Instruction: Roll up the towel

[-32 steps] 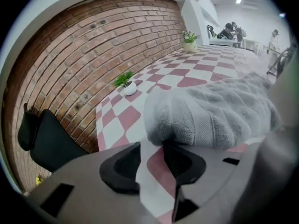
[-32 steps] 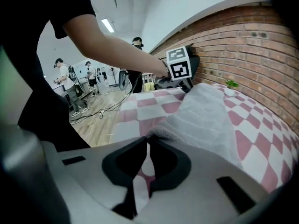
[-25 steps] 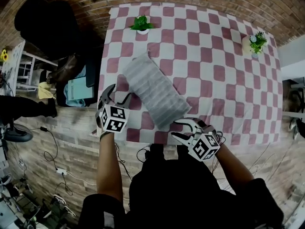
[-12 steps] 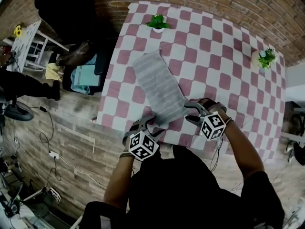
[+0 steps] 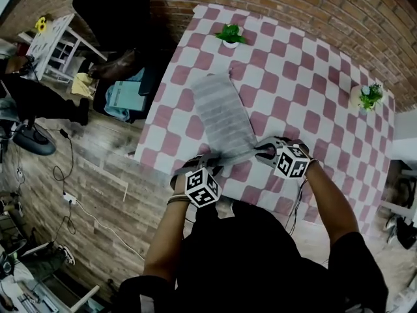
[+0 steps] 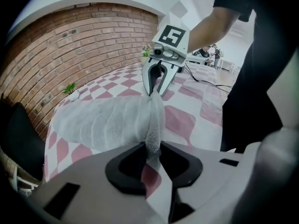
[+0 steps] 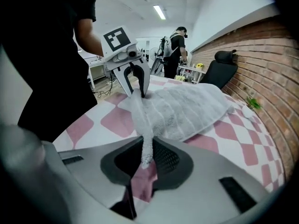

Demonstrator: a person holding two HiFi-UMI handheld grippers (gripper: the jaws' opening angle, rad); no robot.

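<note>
Pinching the near corners of the flat, unrolled towel [image 5: 221, 113] at the frame's lower centre, the left hand-held gripper [image 5: 211, 166] and right hand-held gripper [image 5: 262, 150] were closing, so all the rolling seemingly remained.

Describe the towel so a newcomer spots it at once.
Find the red-and-white checked tablecloth by the brick wall. On its left half lies the towel, a long pale grey ribbed strip. Its neighbours are just two small potted plants.

Towel [image 5: 221, 109] — ribbed terry cloth; tablecloth [image 5: 306, 77] — smooth, matt.
</note>
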